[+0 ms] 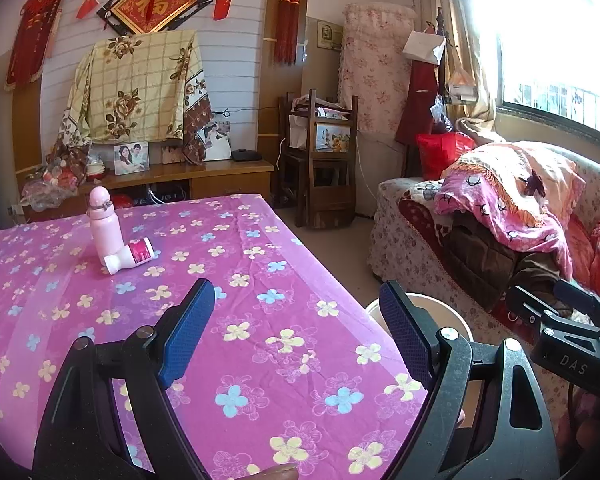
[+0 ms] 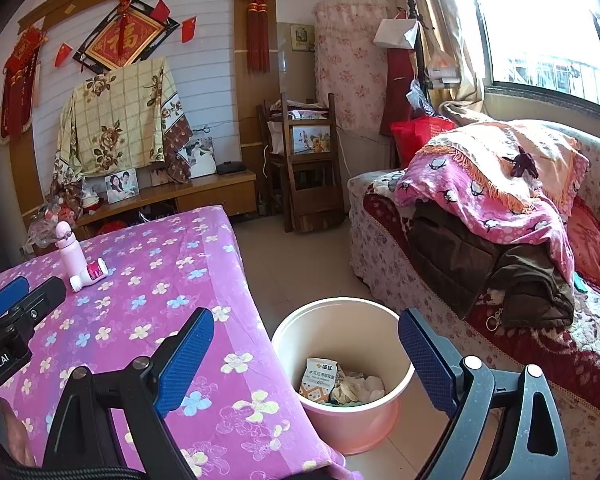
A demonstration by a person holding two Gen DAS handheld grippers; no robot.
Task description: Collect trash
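Observation:
A pink bin (image 2: 364,416) stands on the floor beside the table; inside lie a printed snack packet (image 2: 318,376) and crumpled paper (image 2: 360,388). My right gripper (image 2: 306,322) hangs open above the bin's near rim, nothing between its blue pads. My left gripper (image 1: 298,294) is open over the flowered cloth of the table (image 1: 260,320), empty too. In the left wrist view the bin's rim (image 1: 456,312) peeks out behind the right finger. Far back on the table a pink flask (image 1: 103,224) stands upright, with a white bottle (image 1: 130,258) lying against its base.
A sofa (image 2: 500,280) piled with blankets and a brown jacket runs along the right, under the window. A wooden chair (image 2: 304,168) and a low cabinet (image 2: 204,194) with framed photos stand at the back. Tiled floor (image 2: 300,264) lies between table and sofa.

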